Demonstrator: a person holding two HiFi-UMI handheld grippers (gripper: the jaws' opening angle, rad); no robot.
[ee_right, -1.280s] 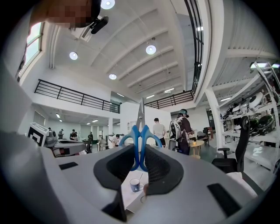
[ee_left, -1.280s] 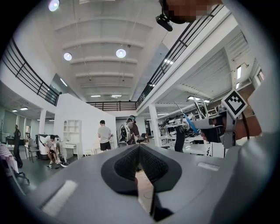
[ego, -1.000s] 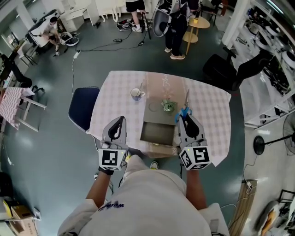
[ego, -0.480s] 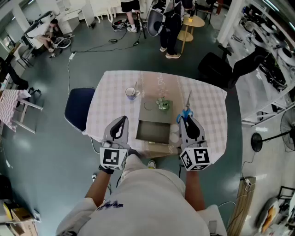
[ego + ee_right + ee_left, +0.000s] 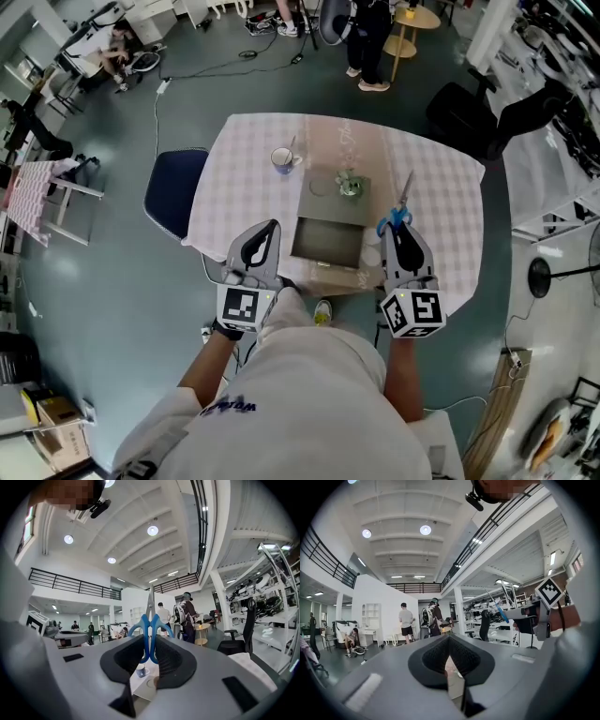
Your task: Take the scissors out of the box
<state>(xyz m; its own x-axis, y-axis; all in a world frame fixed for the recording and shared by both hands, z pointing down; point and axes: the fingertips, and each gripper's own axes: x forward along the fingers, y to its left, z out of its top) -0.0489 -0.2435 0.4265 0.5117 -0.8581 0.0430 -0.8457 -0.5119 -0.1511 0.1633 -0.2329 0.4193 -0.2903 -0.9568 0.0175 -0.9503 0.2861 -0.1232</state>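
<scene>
I see a table [image 5: 441,206] with a pink checked cloth. A mug [image 5: 281,157] stands near its far left side. A small green thing [image 5: 350,187] sits near the middle; I cannot tell what it is. A blue chair [image 5: 173,202] is just beside the table on the left. Past the table, a person [image 5: 370,37] stands near a round wood table [image 5: 418,18]. A black chair [image 5: 461,117] is near the far right corner. Round lamps [image 5: 424,529] shine on the ceiling.
</scene>
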